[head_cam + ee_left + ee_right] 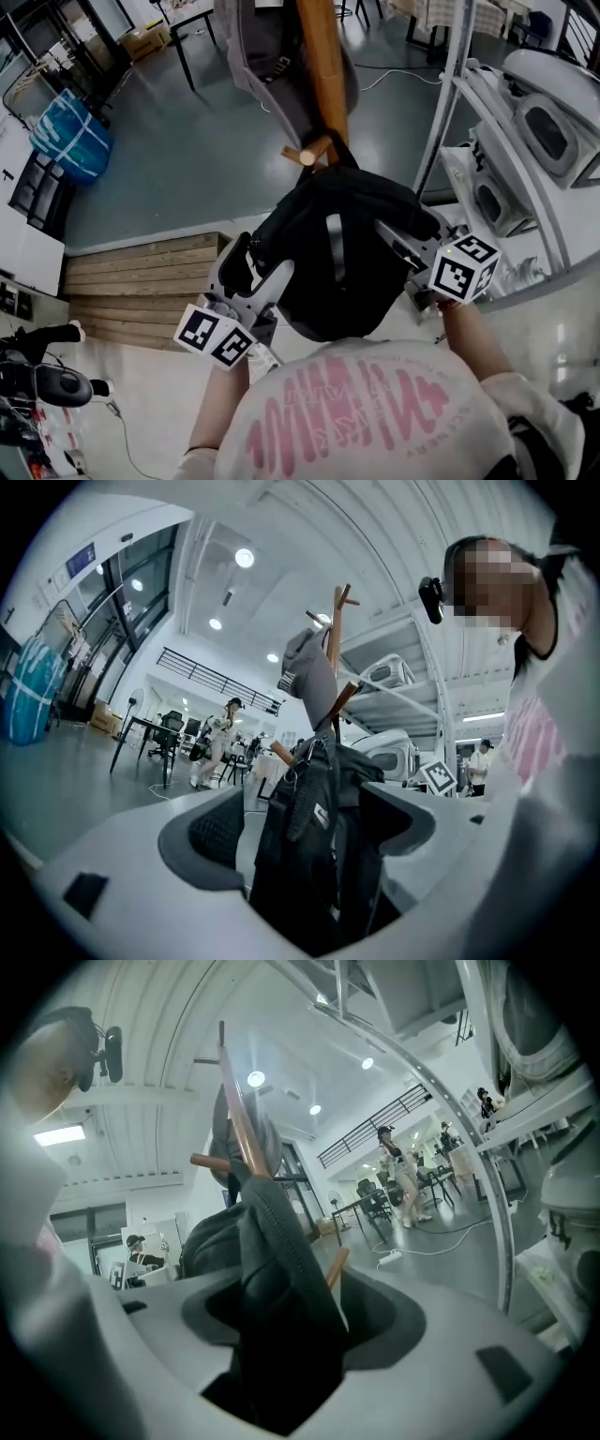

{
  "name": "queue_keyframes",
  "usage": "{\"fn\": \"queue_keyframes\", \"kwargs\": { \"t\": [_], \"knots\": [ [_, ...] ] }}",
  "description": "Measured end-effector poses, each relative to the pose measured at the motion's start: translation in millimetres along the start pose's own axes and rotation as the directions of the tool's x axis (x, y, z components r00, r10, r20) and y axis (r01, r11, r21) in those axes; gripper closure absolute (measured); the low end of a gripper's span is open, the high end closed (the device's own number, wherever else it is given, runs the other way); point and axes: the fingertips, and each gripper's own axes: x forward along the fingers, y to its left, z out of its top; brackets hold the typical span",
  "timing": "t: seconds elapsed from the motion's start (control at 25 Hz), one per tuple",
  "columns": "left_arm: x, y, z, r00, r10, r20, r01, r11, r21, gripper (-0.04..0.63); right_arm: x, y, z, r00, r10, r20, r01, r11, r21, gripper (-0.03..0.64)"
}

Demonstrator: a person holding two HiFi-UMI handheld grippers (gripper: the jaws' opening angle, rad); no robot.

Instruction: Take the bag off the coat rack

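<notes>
Bag (347, 253), black, small unreadable white label (321, 815)

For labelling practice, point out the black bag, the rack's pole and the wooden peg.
black bag (367, 223), head view, upper side.
rack's pole (323, 66), head view, wooden shaft.
wooden peg (307, 157), head view, pale tip.

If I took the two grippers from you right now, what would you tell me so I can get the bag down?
Left gripper: jaws wide apart, with the black bag between them but not squeezed.
Right gripper: closed on the bag's right side.
Bag: hangs by its top loop on a wooden peg of the coat rack. A grey garment hangs higher up.
Done: both grippers are at the bag, and one grips it.
Left: probably close the left gripper, lift the loop up off the peg, then carry the bag clear.
</notes>
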Motion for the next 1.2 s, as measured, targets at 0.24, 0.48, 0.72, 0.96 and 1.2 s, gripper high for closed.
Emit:
{"fn": "queue_keyframes", "kwargs": {
  "t": [0.24, 0.48, 0.72, 0.96, 1.2],
  "knots": [
    [27, -5, 3, 0.999, -0.041, 0.017, 0.041, 0.998, 0.037, 0.224, 0, -3, 2, 1.0, 0.004, 0.015, -0.004, 1.0, 0.004, 0.342],
    [42, -11, -8, 0.997, -0.068, -0.037, 0.071, 0.995, 0.064, 0.224, -1, -4, 1, 1.0, 0.011, 0.023, -0.011, 1.0, 0.011, 0.339],
    [48, -11, -12, 0.995, -0.073, -0.072, 0.08, 0.993, 0.092, 0.229, 1, -4, 3, 0.999, 0.017, 0.042, -0.018, 1.0, 0.016, 0.337],
    [50, -2, -18, 0.997, -0.002, -0.082, 0.013, 0.991, 0.136, 0.286, 0, -2, 3, 0.998, 0.019, 0.056, -0.019, 1.0, 0.0, 0.344],
    [49, -3, -23, 0.995, 0.016, -0.095, 0.001, 0.984, 0.179, 0.403, -1, 3, -3, 1.0, -0.007, 0.006, 0.007, 1.0, -0.011, 0.381]
  ]
}}
